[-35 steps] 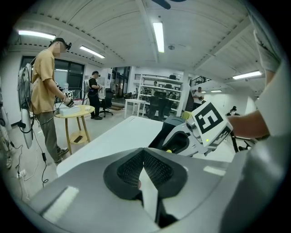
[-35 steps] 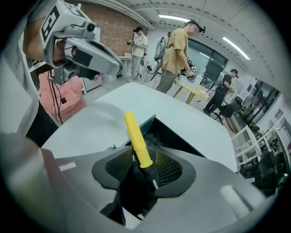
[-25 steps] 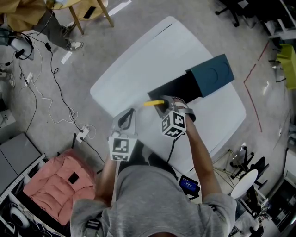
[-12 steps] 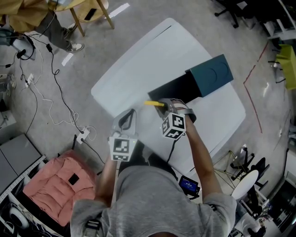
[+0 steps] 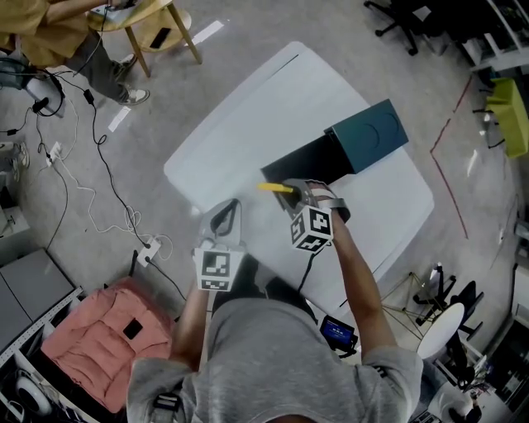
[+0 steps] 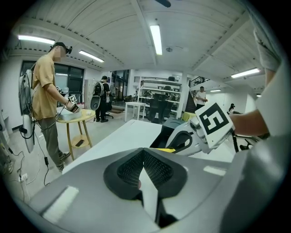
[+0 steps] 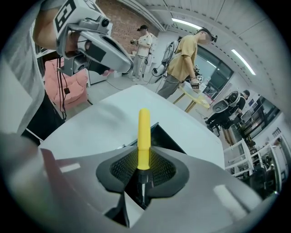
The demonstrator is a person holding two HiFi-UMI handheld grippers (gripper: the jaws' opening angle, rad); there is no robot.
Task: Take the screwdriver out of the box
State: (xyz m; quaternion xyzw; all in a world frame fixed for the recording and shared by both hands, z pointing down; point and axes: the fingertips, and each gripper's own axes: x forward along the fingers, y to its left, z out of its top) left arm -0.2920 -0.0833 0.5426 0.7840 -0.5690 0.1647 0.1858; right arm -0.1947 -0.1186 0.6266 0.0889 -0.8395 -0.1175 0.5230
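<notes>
Only the right gripper view shows the right gripper [image 7: 143, 159] clamped on the yellow screwdriver [image 7: 143, 134]. The handle juts forward over the edge of the box [image 7: 160, 132], and the dark shaft is half hidden between the pads. The head view places it at the open box's near corner, above the desk [image 5: 240, 124]. The left gripper [image 6: 144, 166] is closed on nothing and held nearly level by the desk edge. The right gripper is pitched steeply down.

A pink cushion [image 5: 91, 343], cables [image 5: 106, 178] and a wooden stool [image 5: 163, 23] sit near the white table [image 5: 248, 124].
</notes>
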